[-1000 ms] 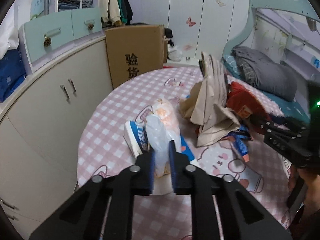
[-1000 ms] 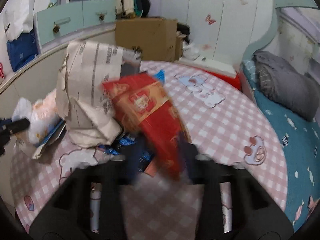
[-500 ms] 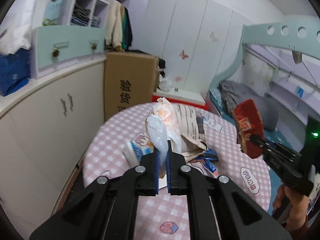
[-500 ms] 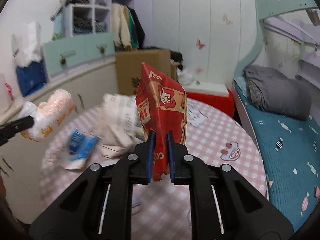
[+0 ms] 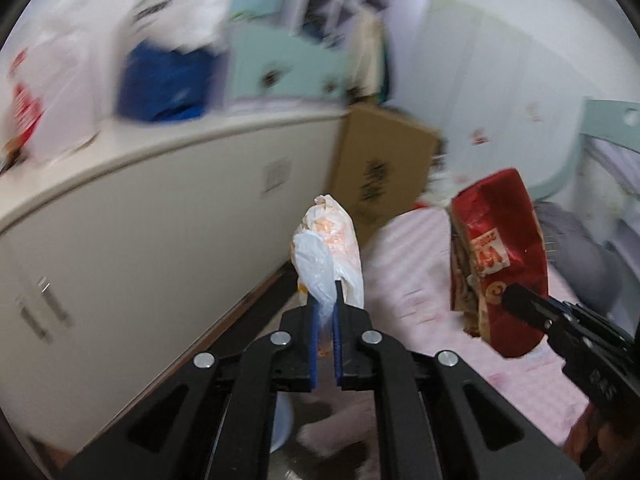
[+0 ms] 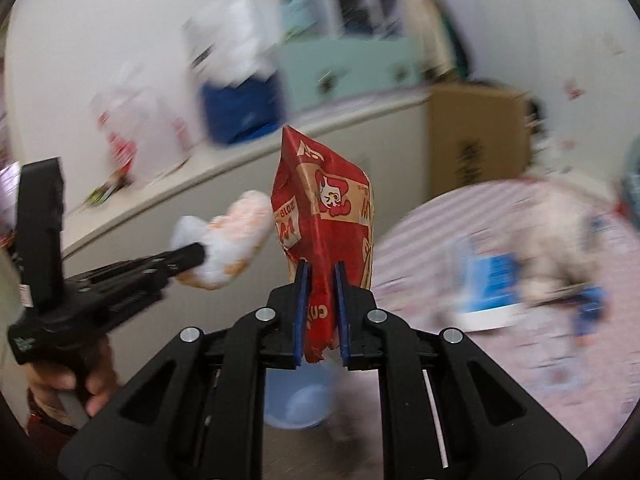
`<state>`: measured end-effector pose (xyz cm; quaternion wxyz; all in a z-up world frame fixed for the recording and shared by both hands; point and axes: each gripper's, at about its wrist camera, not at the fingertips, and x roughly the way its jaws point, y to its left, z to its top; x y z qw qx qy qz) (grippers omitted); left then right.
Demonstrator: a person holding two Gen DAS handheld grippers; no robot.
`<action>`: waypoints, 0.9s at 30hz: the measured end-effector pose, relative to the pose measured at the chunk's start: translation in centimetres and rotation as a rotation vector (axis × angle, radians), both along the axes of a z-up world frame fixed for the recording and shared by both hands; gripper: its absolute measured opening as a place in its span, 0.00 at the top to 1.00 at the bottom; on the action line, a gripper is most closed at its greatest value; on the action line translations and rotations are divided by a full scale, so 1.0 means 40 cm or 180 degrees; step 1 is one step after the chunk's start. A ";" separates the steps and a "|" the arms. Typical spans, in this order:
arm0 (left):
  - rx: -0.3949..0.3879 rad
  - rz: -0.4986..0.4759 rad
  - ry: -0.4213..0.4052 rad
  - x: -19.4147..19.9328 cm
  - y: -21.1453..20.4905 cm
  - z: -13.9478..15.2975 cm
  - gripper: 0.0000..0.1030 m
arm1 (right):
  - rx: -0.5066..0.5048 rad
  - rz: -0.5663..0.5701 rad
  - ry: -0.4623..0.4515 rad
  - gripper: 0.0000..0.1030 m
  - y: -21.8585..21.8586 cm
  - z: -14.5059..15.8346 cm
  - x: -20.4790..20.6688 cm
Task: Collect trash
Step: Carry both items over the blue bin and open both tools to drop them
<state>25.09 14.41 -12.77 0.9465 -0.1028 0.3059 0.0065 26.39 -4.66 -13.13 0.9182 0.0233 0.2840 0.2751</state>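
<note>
My left gripper (image 5: 325, 312) has its jaws drawn narrow on the neck of a crumpled white-and-orange plastic bag (image 5: 330, 248), which stands up above the blue pads, clear of any surface. My right gripper (image 6: 319, 292) has its jaws closed to a narrow gap on the lower part of a red snack packet (image 6: 326, 216), held upright and off the desk. Each camera records the other tool: the left wrist view shows the red snack packet (image 5: 500, 256) at right, pinched at its lower edge by the right gripper (image 5: 516, 300), above the pink checked cloth of the desk (image 5: 412, 272); the right wrist view shows the left gripper (image 6: 196, 256) reaching in from the left with the plastic bag (image 6: 228, 244) at its tip, just beside the packet, and the hand (image 6: 76, 384) around its grip. Only the right wrist view shows a pale blue bin (image 6: 300, 396) low down, directly beneath the right jaws, and remaining litter on the desk (image 6: 500, 360): a blue-and-white packet (image 6: 490, 284), a crumpled beige paper bag (image 6: 560, 240) and a small blue wrapper (image 6: 592, 308), all smeared. The left wrist view catches only a sliver of pale blue rim (image 5: 282, 428) behind its own linkage. Both views show a cardboard box (image 5: 380, 172) past the desk and a cream cabinet (image 5: 120, 240) carrying a blue bag (image 5: 164, 84); the background is blurred.
</note>
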 end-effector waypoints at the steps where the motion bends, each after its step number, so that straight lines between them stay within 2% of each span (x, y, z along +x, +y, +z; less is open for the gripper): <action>1: 0.0025 0.0101 0.0109 0.005 0.040 -0.037 0.95 | -0.0017 0.0106 0.0078 0.88 0.047 -0.026 0.011; 5: -0.0015 0.0369 0.0564 0.038 0.160 -0.194 0.95 | -0.0210 0.0358 0.0441 0.88 0.217 -0.165 0.066; 6: -0.0037 0.0411 0.0692 0.050 0.182 -0.237 0.95 | -0.0290 0.0390 0.0590 0.88 0.264 -0.221 0.089; 10: -0.0159 0.0544 0.1264 0.111 0.260 -0.459 0.95 | -0.0548 0.0417 0.0977 0.88 0.350 -0.405 0.143; 13: -0.0350 0.0482 0.1570 0.154 0.279 -0.614 0.95 | -0.0744 0.0377 0.1341 0.87 0.387 -0.565 0.195; 16: -0.0611 0.0429 0.1771 0.192 0.282 -0.752 0.94 | -0.0856 0.0329 0.1705 0.87 0.406 -0.714 0.233; 18: -0.0562 0.0457 0.1937 0.203 0.272 -0.836 0.94 | -0.0948 0.0274 0.1911 0.87 0.416 -0.811 0.254; 22: -0.0642 0.0424 0.2146 0.230 0.254 -0.955 0.91 | -0.0885 0.0242 0.2263 0.87 0.424 -0.940 0.284; 24: -0.0610 0.0437 0.2235 0.227 0.257 -1.002 0.90 | -0.0843 0.0228 0.2370 0.87 0.415 -0.973 0.276; 25: -0.0607 0.0444 0.2263 0.230 0.252 -1.019 0.88 | -0.0805 0.0211 0.2460 0.87 0.419 -0.997 0.281; 26: -0.0615 0.0450 0.2284 0.225 0.259 -1.036 0.81 | -0.0785 0.0203 0.2493 0.87 0.417 -1.007 0.278; 27: -0.0633 0.0465 0.2303 0.220 0.267 -1.045 0.65 | -0.0761 0.0196 0.2522 0.87 0.417 -1.014 0.279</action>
